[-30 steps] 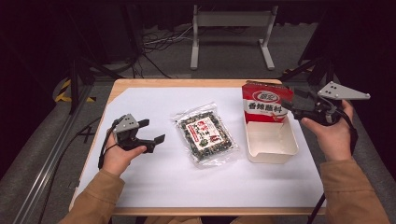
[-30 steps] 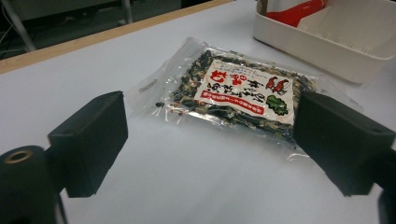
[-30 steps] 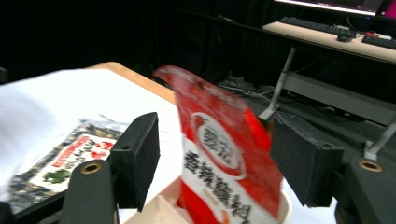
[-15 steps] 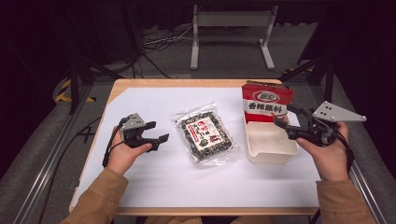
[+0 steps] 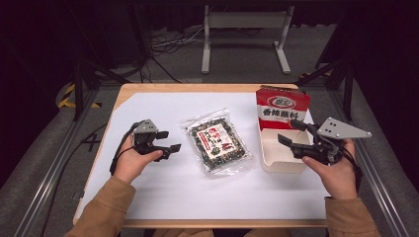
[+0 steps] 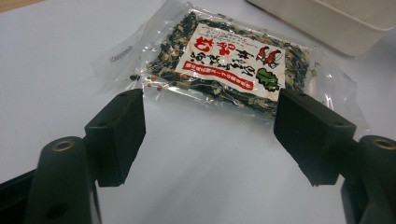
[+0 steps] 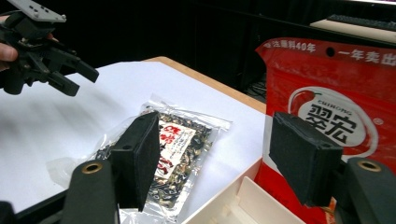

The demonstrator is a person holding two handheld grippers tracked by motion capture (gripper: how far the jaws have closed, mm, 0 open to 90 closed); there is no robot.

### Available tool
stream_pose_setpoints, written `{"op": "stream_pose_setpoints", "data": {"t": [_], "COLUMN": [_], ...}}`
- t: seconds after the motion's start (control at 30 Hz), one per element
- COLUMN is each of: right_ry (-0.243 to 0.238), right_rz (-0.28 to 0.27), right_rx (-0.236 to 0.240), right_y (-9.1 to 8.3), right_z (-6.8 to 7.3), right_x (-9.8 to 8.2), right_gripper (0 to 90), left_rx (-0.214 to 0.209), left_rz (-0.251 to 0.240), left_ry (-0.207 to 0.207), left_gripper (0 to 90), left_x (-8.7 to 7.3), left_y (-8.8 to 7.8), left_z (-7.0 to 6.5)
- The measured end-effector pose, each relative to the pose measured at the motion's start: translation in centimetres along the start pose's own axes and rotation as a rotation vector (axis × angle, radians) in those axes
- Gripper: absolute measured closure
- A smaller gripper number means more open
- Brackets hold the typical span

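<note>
**Both grippers open, the packet lies between them**

Your left gripper (image 5: 165, 142) hovers low over the white table (image 5: 163, 192) with its jaws spread wide and nothing between them. From the left gripper view the jaws frame the near edge of the clear packet (image 6: 229, 70), which lies flat just ahead of them. Your right gripper (image 5: 292, 132) sits over the open white box (image 5: 281, 163), jaws also wide apart and empty. The red bag (image 5: 282, 108) stands upright at the far end of that box.

The packet lies in the middle of the table, between your two hands, just beside the box but not touching it as far as the high view shows. It holds dark dried pieces behind a red and white label.

Expect it to be light and limp. The film looks glossy, so it will probably slide on the smooth tabletop if you push at it, and sag if you lift it by one end. The contents look brittle, so a hard squeeze across the middle could crush them.

Your best hold is likely the flat sealed margin, at the corner nearest your left gripper, where the film is thin and empty. Get one jaw under that edge first
</note>
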State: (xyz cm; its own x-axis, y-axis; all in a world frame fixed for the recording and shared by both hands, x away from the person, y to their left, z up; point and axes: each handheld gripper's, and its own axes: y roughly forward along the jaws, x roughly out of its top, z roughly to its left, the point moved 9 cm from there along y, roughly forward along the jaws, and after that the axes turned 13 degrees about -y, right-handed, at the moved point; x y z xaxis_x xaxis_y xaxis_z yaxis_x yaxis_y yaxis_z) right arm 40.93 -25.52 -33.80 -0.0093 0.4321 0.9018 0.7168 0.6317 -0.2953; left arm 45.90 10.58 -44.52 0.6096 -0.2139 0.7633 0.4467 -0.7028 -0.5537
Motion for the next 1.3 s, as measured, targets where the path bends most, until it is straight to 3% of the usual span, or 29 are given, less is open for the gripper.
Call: {"op": "stream_pose_setpoints", "data": {"t": [0.1,0.27,0.5,0.63,0.77,0.83,1.13,1.3], "right_ry": [-0.003,-0.015,-0.030,-0.030,-0.027,-0.028,-0.028,-0.026], "right_rz": [0.003,0.003,0.013,0.020,0.024,0.028,0.032,0.033], "right_rx": [-0.002,-0.004,0.000,-0.005,-0.008,-0.012,-0.015,-0.019], "right_y": [0.1,0.2,0.1,-0.1,-0.3,-0.4,-0.8,-1.0], "right_z": [0.1,0.4,1.0,1.0,1.1,1.1,1.3,1.2], "right_x": [-0.1,-0.1,-0.3,-0.6,-0.8,-0.9,-1.2,-1.3], "right_gripper": [33.7,33.4,33.0,32.9,32.7,32.7,31.8,31.6], "left_rx": [0.000,-0.035,-0.052,-0.049,-0.034,-0.045,-0.064,-0.085], "left_rz": [0.009,0.051,0.066,0.082,0.090,0.112,0.162,0.180], "left_ry": [0.003,-0.038,-0.093,-0.082,-0.110,-0.127,-0.113,-0.140], "left_gripper": [27.1,31.4,28.9,26.0,22.7,23.0,24.1,24.2], "left_x": [-0.1,-0.5,-0.8,-1.0,-1.1,-1.3,-1.7,-1.9], "left_y": [0.2,1.2,2.7,3.7,4.5,4.8,6.0,6.5], "left_z": [0.1,-0.1,-0.1,-0.1,0.1,-0.1,-0.6,-0.9]}}
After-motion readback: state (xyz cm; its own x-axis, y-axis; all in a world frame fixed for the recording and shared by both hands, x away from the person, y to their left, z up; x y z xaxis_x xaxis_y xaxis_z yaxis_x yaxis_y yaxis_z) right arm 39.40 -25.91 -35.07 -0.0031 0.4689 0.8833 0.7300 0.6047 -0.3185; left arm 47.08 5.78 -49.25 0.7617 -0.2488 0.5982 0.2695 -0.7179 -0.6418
